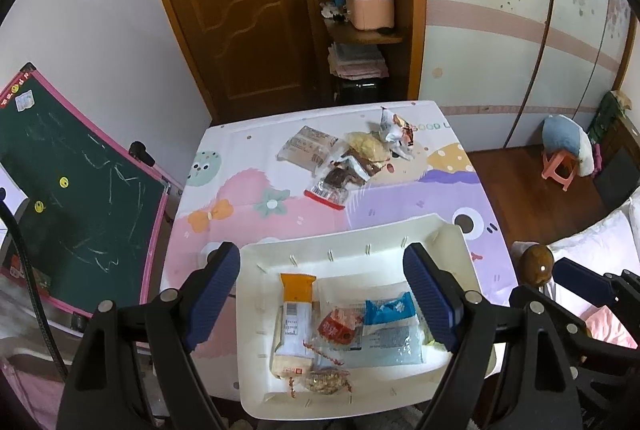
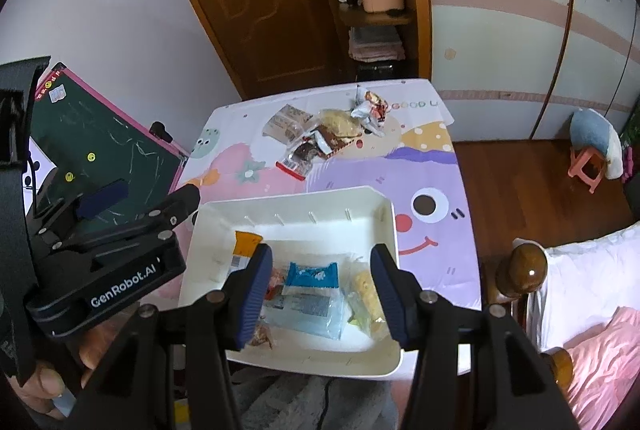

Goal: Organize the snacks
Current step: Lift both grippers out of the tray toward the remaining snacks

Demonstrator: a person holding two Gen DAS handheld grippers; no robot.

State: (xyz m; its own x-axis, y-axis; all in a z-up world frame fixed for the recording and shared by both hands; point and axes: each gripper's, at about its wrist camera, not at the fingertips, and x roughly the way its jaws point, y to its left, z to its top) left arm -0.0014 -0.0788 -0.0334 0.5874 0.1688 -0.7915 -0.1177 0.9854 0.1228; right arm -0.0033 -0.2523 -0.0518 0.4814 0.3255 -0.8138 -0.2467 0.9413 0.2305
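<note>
A white bin stands at the table's near edge and holds several snacks: an orange-topped pack, a red pack, a blue pack and a yellow one. A pile of loose snacks lies at the far side of the table. My left gripper is open and empty above the bin. My right gripper is open and empty above the bin too. The left gripper body shows left of the bin.
The table has a cartoon-print cover. A green chalkboard leans at the left. A wooden door and shelf stand behind. A wooden bedpost and a bed are at the right, and a pink stool on the floor.
</note>
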